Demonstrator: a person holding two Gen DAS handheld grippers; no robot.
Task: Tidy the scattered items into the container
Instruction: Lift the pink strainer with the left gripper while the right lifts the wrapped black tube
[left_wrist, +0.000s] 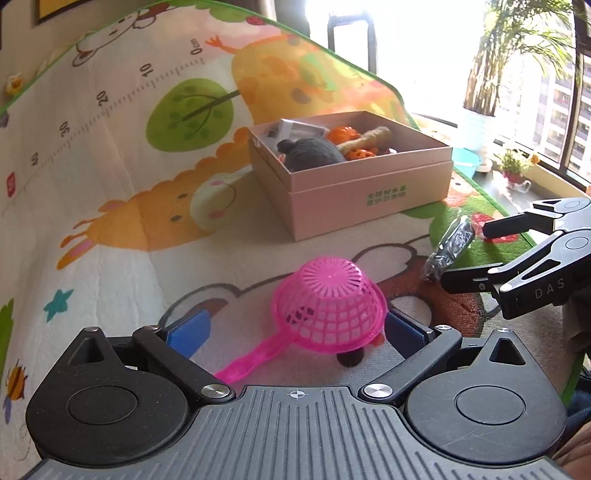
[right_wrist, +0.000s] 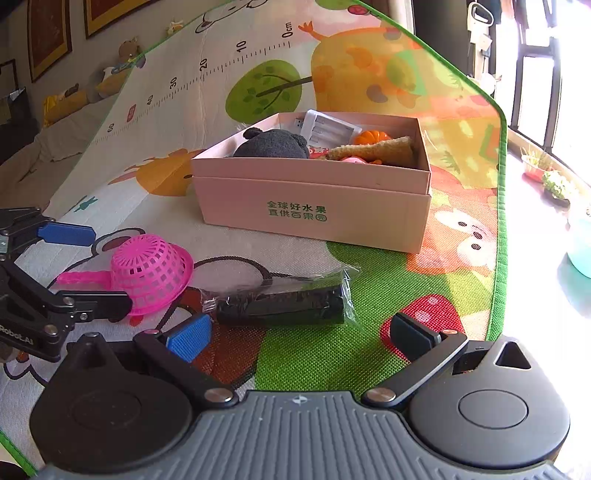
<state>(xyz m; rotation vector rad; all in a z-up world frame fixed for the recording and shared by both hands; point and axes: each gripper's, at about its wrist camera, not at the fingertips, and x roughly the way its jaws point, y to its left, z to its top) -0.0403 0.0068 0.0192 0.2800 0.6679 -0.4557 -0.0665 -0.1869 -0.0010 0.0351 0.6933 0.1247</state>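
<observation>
Down low over the play mat (left_wrist: 122, 229), the left gripper (left_wrist: 291, 332) stands with its fingers wide apart on either side of an upturned pink strainer (left_wrist: 328, 302), whose handle runs toward the near left. The right gripper (right_wrist: 303, 336) is likewise spread, its blue pad (right_wrist: 188, 336) near the left end of a black wrapped packet (right_wrist: 284, 299) that lies left to right on the mat. Farther off sits the pink cardboard box (right_wrist: 314, 206), already holding a grey plush toy (right_wrist: 273, 144) and an orange pumpkin (right_wrist: 371, 136). Only the right wrist view shows the packet's whole length and the box's green print head-on; the left view shows the packet (left_wrist: 448, 245) slanting near to far.
</observation>
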